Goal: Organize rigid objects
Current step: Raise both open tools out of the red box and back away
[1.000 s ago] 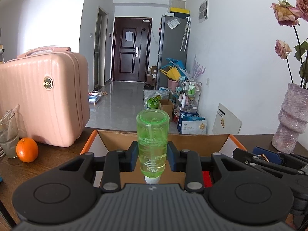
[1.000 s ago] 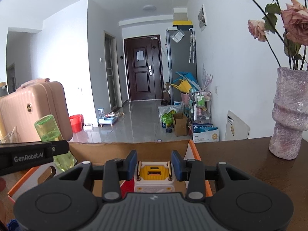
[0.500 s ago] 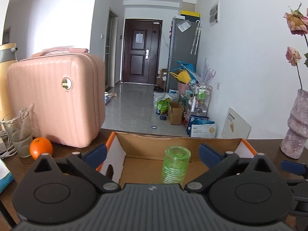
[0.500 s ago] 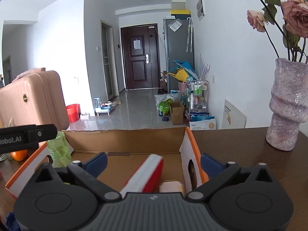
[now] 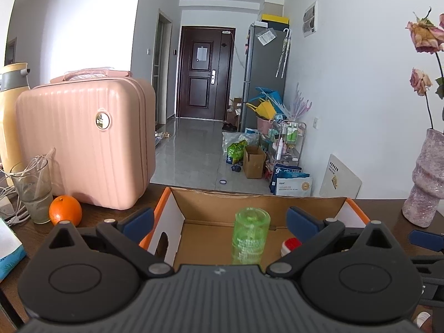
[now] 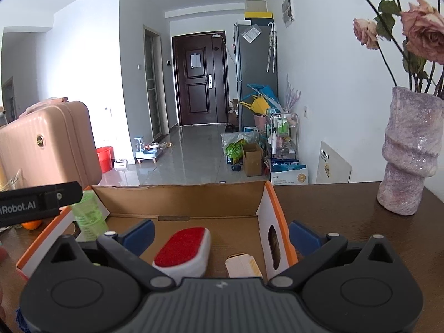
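An open cardboard box (image 5: 258,198) with orange edges sits on the dark wooden table; it also shows in the right wrist view (image 6: 180,201). A green translucent bottle (image 5: 251,238) stands upright inside it, at the box's left in the right wrist view (image 6: 88,216). A red and white brush-like object (image 6: 183,252) and a cream block (image 6: 242,265) lie on the box floor. My left gripper (image 5: 220,220) is open and empty, held just behind the bottle. My right gripper (image 6: 222,233) is open and empty above the box's near right part.
A pink suitcase (image 5: 91,144), a glass (image 5: 33,191) and an orange (image 5: 65,211) stand left of the box. A purple vase (image 6: 410,152) with dried roses stands on the table at the right. Beyond the table is a hallway floor.
Both grippers opened and drew back. The left let go of the green bottle, which now stands in the box. The right let go of the cream and orange block, now lying in the box.
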The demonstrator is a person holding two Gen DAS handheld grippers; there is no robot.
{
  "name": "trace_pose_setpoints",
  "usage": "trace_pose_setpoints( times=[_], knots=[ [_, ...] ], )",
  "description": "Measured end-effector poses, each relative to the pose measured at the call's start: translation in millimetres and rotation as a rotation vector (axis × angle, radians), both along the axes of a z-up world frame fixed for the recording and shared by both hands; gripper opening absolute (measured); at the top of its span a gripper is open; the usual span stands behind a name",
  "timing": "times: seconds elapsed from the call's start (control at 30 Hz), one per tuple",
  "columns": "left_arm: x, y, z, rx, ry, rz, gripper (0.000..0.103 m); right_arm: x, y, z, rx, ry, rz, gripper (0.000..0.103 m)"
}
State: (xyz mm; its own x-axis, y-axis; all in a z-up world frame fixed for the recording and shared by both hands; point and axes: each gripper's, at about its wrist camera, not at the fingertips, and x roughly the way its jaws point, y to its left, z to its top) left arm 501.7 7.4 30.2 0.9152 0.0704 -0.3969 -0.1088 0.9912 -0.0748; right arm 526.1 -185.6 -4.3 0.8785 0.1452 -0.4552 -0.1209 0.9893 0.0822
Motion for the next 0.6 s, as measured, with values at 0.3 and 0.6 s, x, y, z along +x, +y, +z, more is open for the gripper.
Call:
trace_pose_setpoints(
  times=[0.3,0.6],
  knots=[
    [-29,0,3,-0.006,0.001,0.0,0.103,-28,-4,6,-0.031,-0.01,-0.004,0.103],
    [-65,-4,1,-0.001,0.016,-0.008,0.103,-64,-11,4,-0.055,-0.005,-0.006,0.103]
  ],
)
